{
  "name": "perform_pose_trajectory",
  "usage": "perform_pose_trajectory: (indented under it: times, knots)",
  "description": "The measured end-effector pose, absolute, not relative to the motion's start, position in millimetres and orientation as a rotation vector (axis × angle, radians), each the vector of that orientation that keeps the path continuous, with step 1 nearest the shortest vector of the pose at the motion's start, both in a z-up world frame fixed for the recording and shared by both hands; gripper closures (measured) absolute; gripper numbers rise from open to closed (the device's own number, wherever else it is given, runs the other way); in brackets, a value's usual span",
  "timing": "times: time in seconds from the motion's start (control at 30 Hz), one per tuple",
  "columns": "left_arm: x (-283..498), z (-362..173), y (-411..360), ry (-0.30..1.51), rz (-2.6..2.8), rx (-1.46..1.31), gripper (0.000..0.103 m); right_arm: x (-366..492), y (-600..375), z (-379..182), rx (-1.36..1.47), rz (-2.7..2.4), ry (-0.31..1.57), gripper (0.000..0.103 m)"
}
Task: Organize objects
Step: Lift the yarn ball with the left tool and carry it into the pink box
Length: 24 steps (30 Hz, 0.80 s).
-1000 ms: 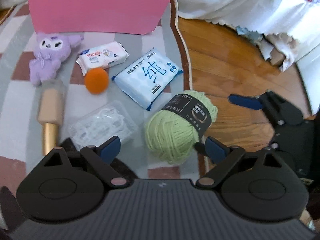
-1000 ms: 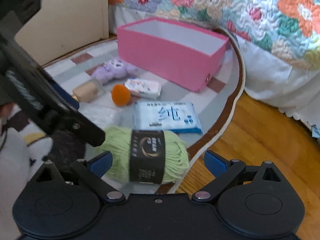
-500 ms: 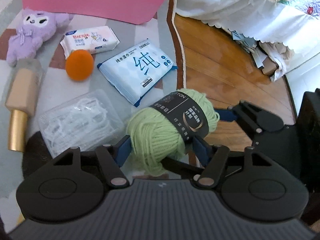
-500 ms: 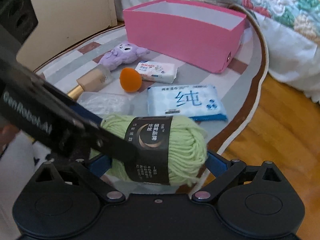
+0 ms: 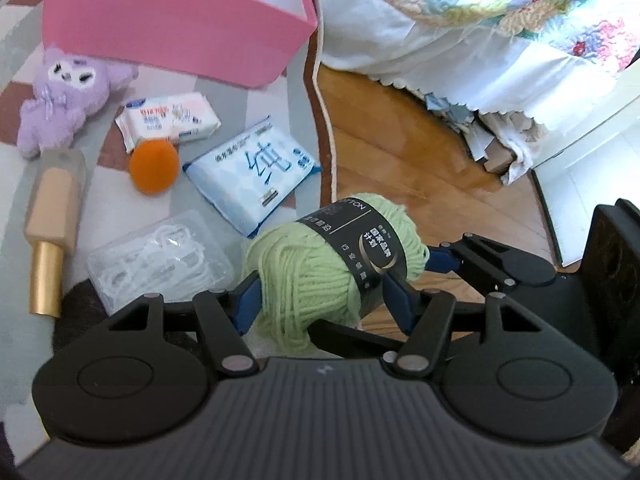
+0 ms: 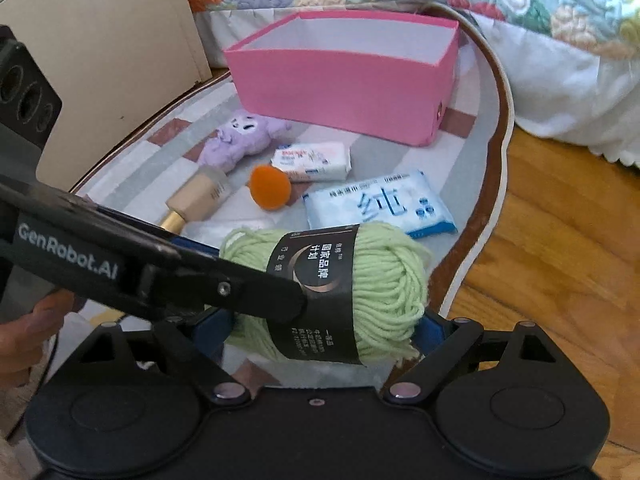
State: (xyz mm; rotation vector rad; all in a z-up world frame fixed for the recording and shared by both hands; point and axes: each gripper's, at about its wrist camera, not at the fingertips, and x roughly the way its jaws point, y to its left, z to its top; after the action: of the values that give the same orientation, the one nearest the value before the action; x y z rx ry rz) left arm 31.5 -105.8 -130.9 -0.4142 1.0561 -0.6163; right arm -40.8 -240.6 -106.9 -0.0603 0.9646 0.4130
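A green yarn ball (image 5: 320, 268) with a black label is held off the rug between both grippers. My left gripper (image 5: 322, 300) is shut on the yarn across its width. My right gripper (image 6: 320, 332) is shut on the yarn (image 6: 360, 284) from the other side; its fingers also show in the left wrist view (image 5: 444, 258). The pink box (image 5: 172, 36) stands open at the far side of the rug, and it also shows in the right wrist view (image 6: 344, 80).
On the rug lie a purple plush (image 5: 68, 96), a small tissue pack (image 5: 168, 120), an orange ball (image 5: 154, 166), a blue wipes pack (image 5: 256, 172), a clear plastic case (image 5: 160, 260) and a beige bottle (image 5: 52, 216). Wooden floor (image 5: 400, 152) and a bed (image 5: 480, 20) lie to the right.
Both grippers closed on the yarn ball and lifted it off the rug edge. The view has swung toward the pink box.
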Motion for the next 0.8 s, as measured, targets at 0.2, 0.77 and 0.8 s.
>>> perform_pose_trajectory:
  times: [0.2, 0.77, 0.8]
  knots:
    - [35.9, -90.0, -86.5, 1.007, -0.632, -0.416, 0.041, -34.3, -225.9, -72.2, -0.100, 0.435, 0.929, 0.008]
    - [127.0, 35.1, -42.8, 0.801, -0.575, -0.303, 0.041, 40.0, -162.3, 51.4, -0.257, 0.549, 0.735, 0.007]
    - [137.9, 34.9, -41.9, 0.805, -0.571, -0.298, 0.041, 51.1, -160.0, 52.0, -0.263, 0.548, 0.732, 0.007]
